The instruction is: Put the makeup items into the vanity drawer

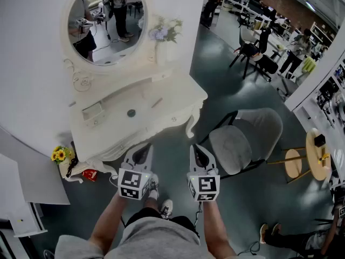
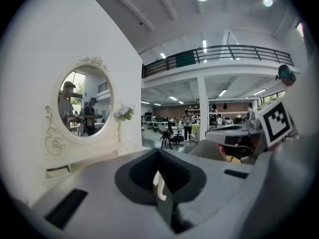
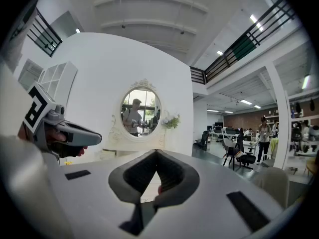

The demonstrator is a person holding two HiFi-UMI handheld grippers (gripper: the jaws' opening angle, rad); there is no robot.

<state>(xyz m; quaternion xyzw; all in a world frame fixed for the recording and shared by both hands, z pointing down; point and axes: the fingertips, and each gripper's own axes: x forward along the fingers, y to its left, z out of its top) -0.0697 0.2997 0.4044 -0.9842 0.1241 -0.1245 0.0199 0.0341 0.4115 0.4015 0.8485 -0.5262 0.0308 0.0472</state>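
The white vanity with an oval mirror stands in front of me. On its top lie a small dark round item and a slim pencil-like stick. A small drawer under the mirror seems slightly pulled out. My left gripper and right gripper hang side by side just short of the vanity's front edge, above the floor. In both gripper views the jaws meet with nothing between them: left gripper, right gripper. The vanity shows ahead of the right one.
A grey chair stands to the right of the vanity. A vase of pale flowers sits at the vanity's back right. Sunflowers and a red item are on the floor at the left. A round wooden stool is far right.
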